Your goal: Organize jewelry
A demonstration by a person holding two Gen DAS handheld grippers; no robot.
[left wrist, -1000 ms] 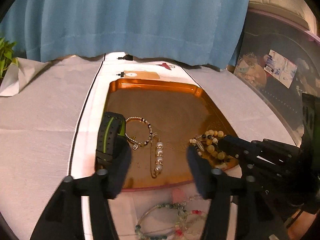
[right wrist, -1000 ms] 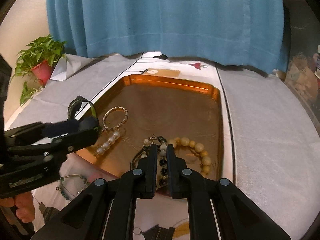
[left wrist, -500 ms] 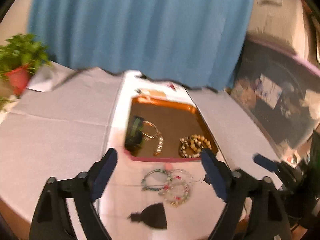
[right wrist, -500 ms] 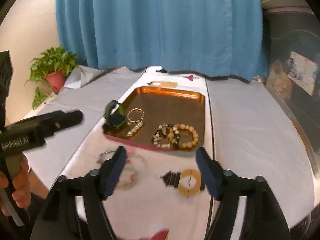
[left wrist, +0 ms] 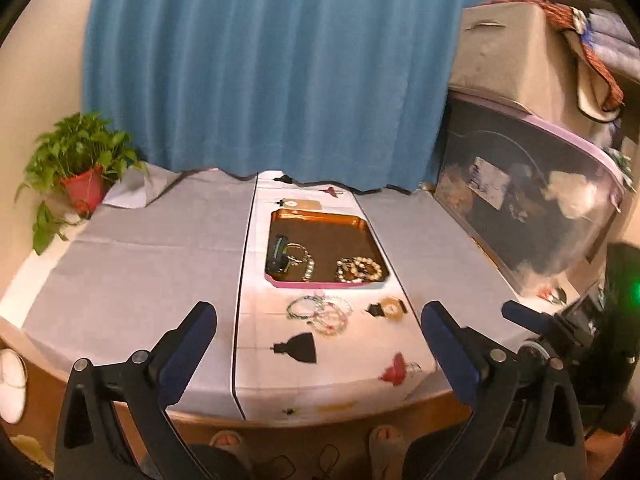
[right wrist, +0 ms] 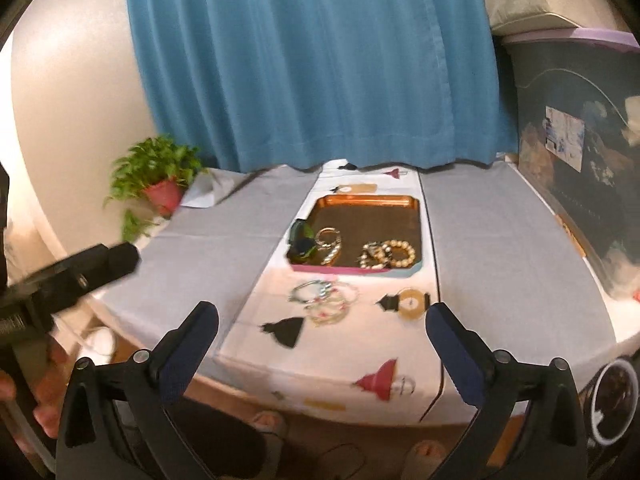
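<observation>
Tray (left wrist: 372,232) on the runner (left wrist: 260,340) down the table's (left wrist: 140,264) middle, watch (left wrist: 278,254) in the tray's left part, bead bracelets (left wrist: 358,269) in its right, loose bracelets (left wrist: 320,312) on the runner before the tray, potted plant (left wrist: 82,168) far left, curtain (left wrist: 260,68) behind, storage bin (left wrist: 528,200) right.

A blue curtain (left wrist: 272,68) fills the upper part of the frame. The table cloth (left wrist: 152,264) is pale grey, and the runner (left wrist: 280,372) in the middle is white with black, red and yellow figures. The tray (left wrist: 316,216) is copper-orange with a pink front edge. In it lie a black and green band (left wrist: 278,256) and cream beads (left wrist: 360,268). At the left, the plant (left wrist: 76,148) is green in a red pot.
</observation>
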